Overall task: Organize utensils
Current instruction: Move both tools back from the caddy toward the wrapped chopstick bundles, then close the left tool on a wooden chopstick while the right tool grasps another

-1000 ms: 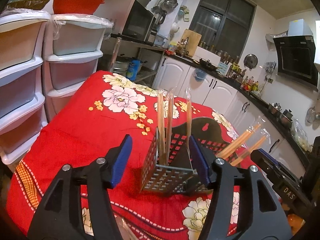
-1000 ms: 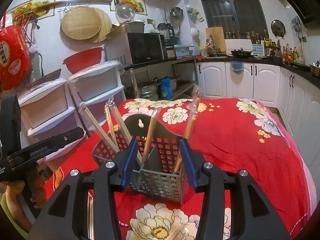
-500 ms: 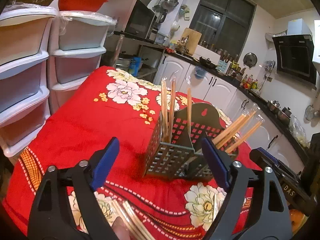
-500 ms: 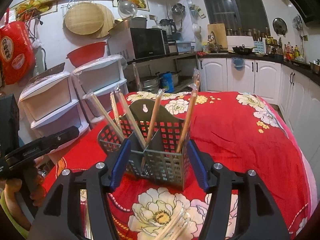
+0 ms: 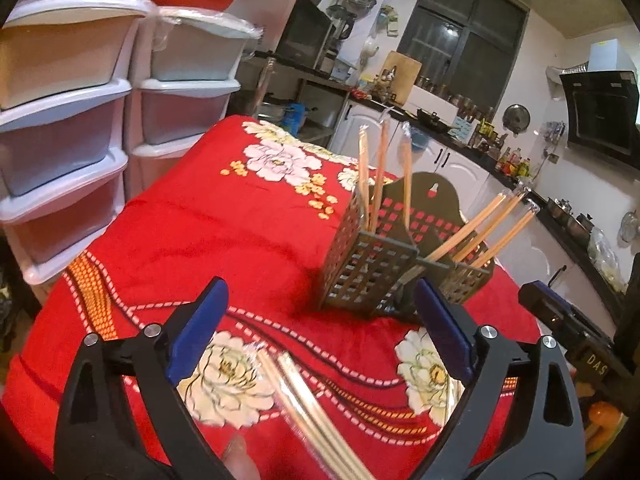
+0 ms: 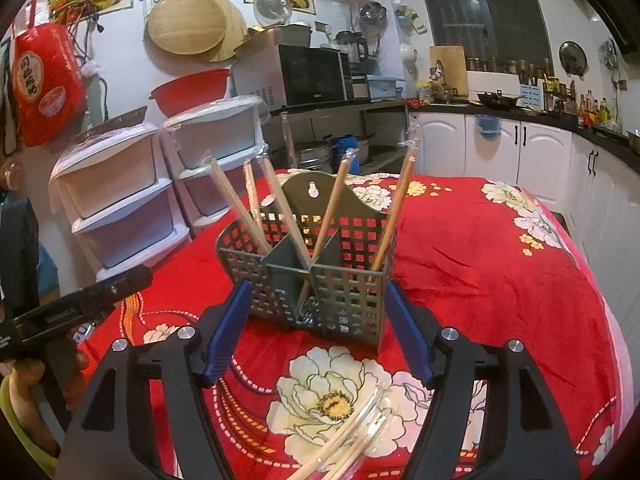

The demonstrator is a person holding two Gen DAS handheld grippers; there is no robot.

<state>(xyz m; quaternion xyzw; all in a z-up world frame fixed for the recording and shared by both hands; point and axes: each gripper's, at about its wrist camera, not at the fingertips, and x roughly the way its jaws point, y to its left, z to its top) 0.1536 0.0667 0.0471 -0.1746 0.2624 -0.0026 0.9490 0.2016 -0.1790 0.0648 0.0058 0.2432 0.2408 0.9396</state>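
Kitchen setting: red floral tablecloth [image 6: 480,264] covers the table, white cabinets [image 6: 496,148] behind, plastic drawer units [image 5: 64,128] alongside. Grey perforated utensil caddy [image 6: 320,292] stands upright on the cloth, wrapped chopsticks [image 6: 336,204] leaning in its compartments. Left gripper [image 5: 320,332] and right gripper [image 6: 316,332] both empty, jaws opening. Loose wrapped chopsticks [image 5: 316,416] lie nearby.

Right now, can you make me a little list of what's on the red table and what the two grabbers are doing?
table cover: red cloth with flowers
holder: grey utensil basket with dividers, standing upright on the cloth
in holder: wrapped chopsticks, leaning in different compartments
loose: more wrapped chopsticks lying flat near the camera
left gripper: jaws opening, nothing between them
right gripper: jaws opening, pads either side of the basket's front, not pressing it
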